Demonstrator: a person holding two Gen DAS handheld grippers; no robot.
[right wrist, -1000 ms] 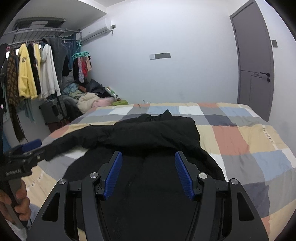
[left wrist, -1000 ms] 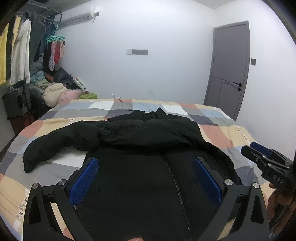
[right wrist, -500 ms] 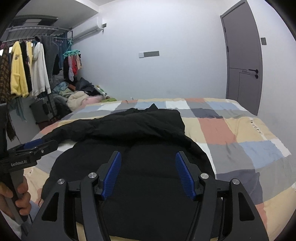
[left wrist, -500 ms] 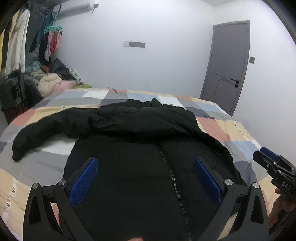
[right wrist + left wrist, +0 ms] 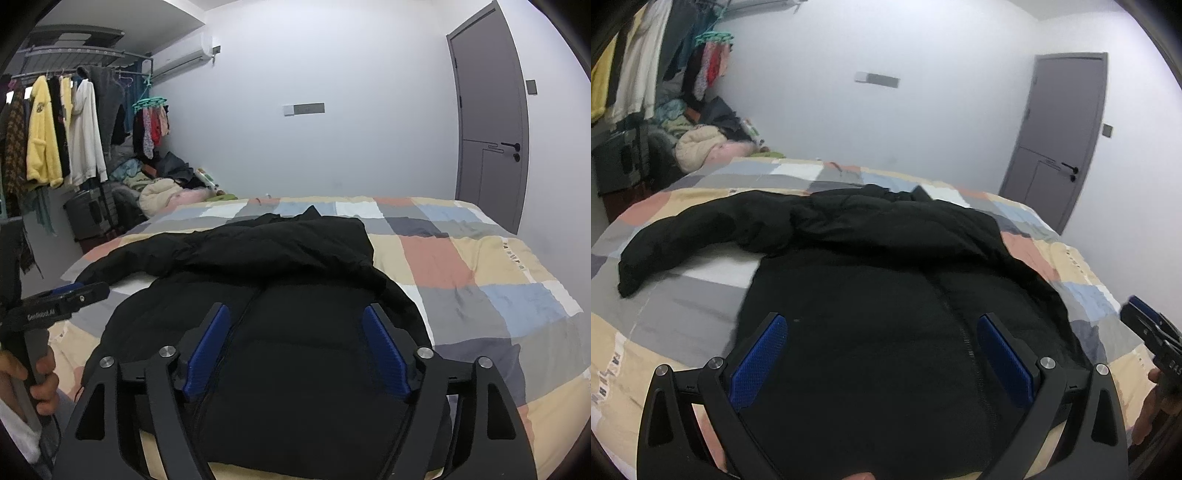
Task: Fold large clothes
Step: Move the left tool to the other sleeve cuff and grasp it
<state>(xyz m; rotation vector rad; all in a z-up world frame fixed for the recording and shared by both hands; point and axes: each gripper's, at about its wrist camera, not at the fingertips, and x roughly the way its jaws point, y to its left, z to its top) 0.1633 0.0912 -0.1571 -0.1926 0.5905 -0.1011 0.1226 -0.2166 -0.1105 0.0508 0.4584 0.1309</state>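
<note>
A large black padded jacket [image 5: 886, 295] lies front up on the checked bed, zip down the middle, hem toward me. One sleeve [image 5: 683, 236] stretches out to the left; the other is folded across the chest. It also shows in the right wrist view [image 5: 295, 332]. My left gripper [image 5: 882, 350] is open and empty above the hem. My right gripper [image 5: 297, 343] is open and empty above the jacket's lower half. Each gripper shows at the edge of the other's view: the right one [image 5: 1152, 325], the left one [image 5: 62, 299].
The bed's checked quilt [image 5: 461, 277] reaches the wall on the far side. A clothes rack [image 5: 66, 129] with hanging garments and a pile of laundry [image 5: 162, 192] stand at the left. A grey door [image 5: 487, 122] is at the right.
Both grippers have shifted over the jacket; the left view has tilted and moved a little closer to the hem. Both stay open and empty. The jacket has not moved.
</note>
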